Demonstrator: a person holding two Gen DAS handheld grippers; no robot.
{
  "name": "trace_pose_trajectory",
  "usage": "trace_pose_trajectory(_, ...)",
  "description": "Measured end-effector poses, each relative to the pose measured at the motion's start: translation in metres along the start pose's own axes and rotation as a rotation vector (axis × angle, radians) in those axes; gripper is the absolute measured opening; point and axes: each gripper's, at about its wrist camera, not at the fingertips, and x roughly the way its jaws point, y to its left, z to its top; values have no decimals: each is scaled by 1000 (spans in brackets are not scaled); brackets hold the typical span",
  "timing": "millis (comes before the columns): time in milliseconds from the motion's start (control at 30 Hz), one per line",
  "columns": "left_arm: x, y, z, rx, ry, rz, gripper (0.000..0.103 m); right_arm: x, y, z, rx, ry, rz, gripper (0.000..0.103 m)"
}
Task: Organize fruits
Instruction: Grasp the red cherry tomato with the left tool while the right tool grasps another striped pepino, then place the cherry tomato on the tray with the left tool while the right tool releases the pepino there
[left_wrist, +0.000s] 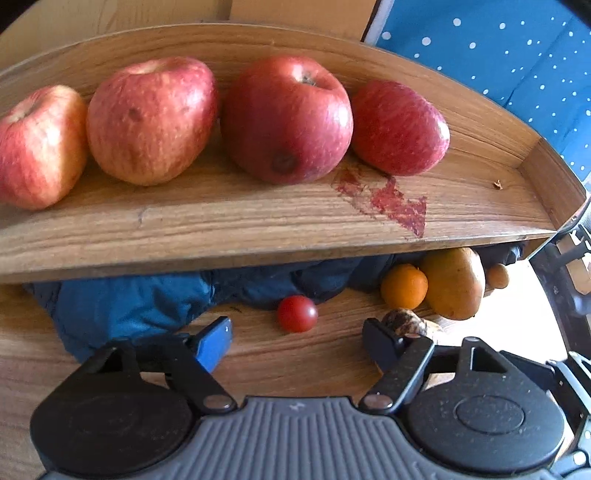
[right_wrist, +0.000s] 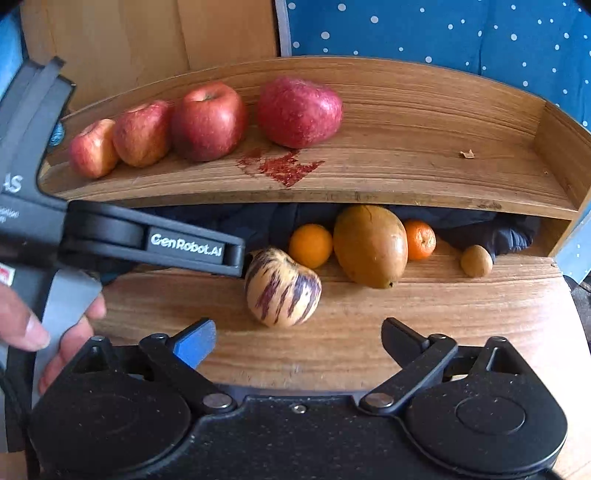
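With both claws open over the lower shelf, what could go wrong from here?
1. The striped fruit sits loose near the shelf's front edge; a nudge from the right claw might roll it off.
2. The cherry tomato is small and round, so the left claw may squash it or flick it away.
3. The upper shelf overhangs the mango and oranges, so reaching in could bump it.

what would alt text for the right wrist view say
Four red apples sit in a row on a wooden shelf, with a red stain in front of them. Below lie a striped fruit, a mango, two oranges and a small brown fruit. The right tool is open and empty in the foreground, the left tool reaching in.
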Motion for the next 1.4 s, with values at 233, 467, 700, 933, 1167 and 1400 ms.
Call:
trace_pose_trajectory(233, 5, 2, 10, 29, -9, -13, 65, 16, 5, 11, -24, 4, -4, 86)
trace_pose_trajectory(467, 16, -17, 13, 94, 5, -37, 57, 26, 9, 16, -42, 3, -5, 79)
trace_pose_trajectory(700, 19, -29, 13, 132, -4, -19, 42, 31, 8, 14, -25, 4, -1, 55)
trace_pose_trajectory(933, 11, -19, 12, 131, 11, -7, 26, 24, 5, 7, 3, -4, 13, 54)
trace_pose_trajectory(1167, 3, -20, 3, 122, 35, -39, 25, 8, 11, -3, -3, -22, 31, 54)
trace_pose_trajectory(1400, -17, -29, -13, 141, 31, -66, 25, -22, 9, -17, 22, -43, 34, 54)
